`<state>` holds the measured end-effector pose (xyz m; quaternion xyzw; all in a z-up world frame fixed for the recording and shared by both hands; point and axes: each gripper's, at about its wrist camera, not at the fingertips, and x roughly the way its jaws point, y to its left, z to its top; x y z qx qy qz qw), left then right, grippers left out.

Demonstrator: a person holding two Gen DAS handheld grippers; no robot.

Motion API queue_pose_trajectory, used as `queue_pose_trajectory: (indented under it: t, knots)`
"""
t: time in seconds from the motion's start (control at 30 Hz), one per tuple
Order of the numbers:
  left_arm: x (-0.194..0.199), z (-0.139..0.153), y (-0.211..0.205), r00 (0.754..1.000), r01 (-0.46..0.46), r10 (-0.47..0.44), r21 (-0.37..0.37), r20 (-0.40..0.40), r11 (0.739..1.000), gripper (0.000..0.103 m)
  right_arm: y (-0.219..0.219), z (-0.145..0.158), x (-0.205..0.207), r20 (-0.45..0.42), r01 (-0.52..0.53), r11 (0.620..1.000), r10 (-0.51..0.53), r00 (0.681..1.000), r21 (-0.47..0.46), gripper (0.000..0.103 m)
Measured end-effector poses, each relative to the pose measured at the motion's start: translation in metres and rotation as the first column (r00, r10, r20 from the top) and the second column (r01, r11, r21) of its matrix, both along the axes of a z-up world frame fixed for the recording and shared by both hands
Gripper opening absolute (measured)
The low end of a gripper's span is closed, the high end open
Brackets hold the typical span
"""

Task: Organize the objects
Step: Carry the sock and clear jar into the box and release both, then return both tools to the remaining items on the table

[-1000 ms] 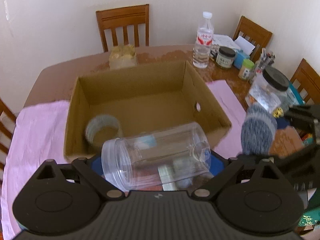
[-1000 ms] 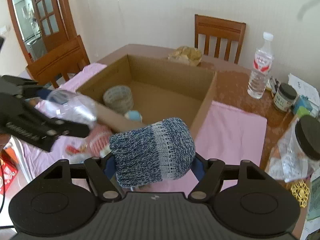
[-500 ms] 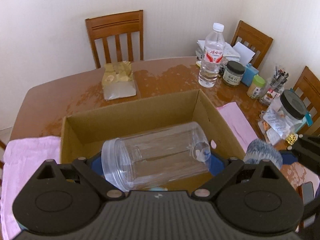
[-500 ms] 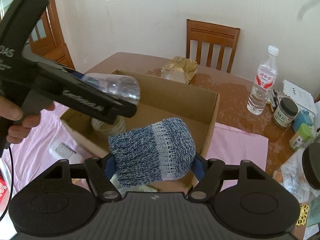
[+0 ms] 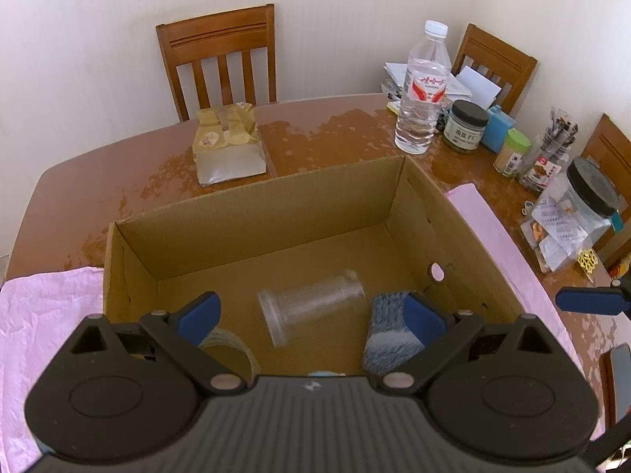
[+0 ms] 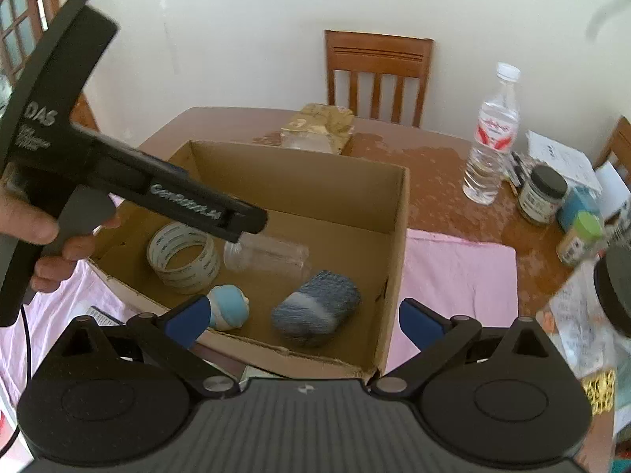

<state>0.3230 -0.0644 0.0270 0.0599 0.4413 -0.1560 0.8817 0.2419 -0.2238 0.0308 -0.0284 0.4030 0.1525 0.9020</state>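
Left hand-held gripper (image 5: 311, 311): jaws spread wide above the box (image 5: 252, 213), having just been opening; nothing between the pads. The clear jar (image 5: 311, 311) lies on its side on the box floor below, free of both blue fingers (image 5: 197, 313). In the right wrist view this gripper's black body reaches in from the left over the box, held by a hand (image 6: 35, 232).

Right hand-held gripper (image 6: 301, 317): jaws also spread to full width, having just been opening; pads clear of everything. The knit sock roll (image 6: 315, 309) lies on the box floor below and beyond the gap, near the right wall, not touched by either finger.

Box: open-topped cardboard, sitting on a pink cloth (image 6: 457, 272) on the tabletop (image 5: 335, 138). Contents, right wrist view:
- tape roll (image 6: 183, 258), on its flat side at the left, near the front wall
- jar (image 6: 268, 256), on its side, mid-floor, just beside the tape
- small blue-and-cream ball (image 6: 228, 307), close to the front wall
- sock roll, right of the ball, apart from it

Whether the jar touches the sock roll: cannot tell.

Outside the box: a gold-and-silver packet (image 5: 226, 146) behind the far wall; a water bottle (image 5: 424, 86), upright, to the far right; beside it a dark-lidded jar (image 5: 465, 126), a blue container (image 5: 499, 128) and a green-capped bottle (image 5: 512, 151). Nearer on the right, a large black-lidded clear jar (image 5: 583, 201).
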Motion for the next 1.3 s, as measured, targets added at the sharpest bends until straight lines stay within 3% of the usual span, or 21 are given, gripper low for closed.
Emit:
queue_pose_trajectory:
  t: [0.33, 0.6, 1.0, 1.3]
  knots:
    - [-0.035, 0.008, 0.005, 0.999, 0.045, -0.045, 0.016, 0.027, 0.999, 0.099, -0.009, -0.009, -0.026, -0.004, 0.046, 0.999, -0.046, 0.999, 0.023, 0.103]
    - [-0.074, 0.014, 0.015, 0.999, 0.005, -0.007, 0.024, 0.043, 1.0, 0.099, -0.015, -0.024, -0.056, -0.033, 0.058, 0.998, -0.058, 0.998, 0.018, 0.103]
    - [-0.155, -0.014, 0.024, 0.987, -0.16, 0.161, 0.031, -0.012, 0.987, 0.099, -0.028, -0.041, -0.112, -0.038, -0.09, 0.996, 0.091, 0.995, 0.03, 0.103]
    - [-0.208, -0.047, 0.031, 0.958, -0.278, 0.277, -0.003, -0.077, 0.961, 0.099, -0.044, -0.078, -0.131, -0.029, -0.267, 0.963, 0.268, 0.963, 0.031, 0.103]
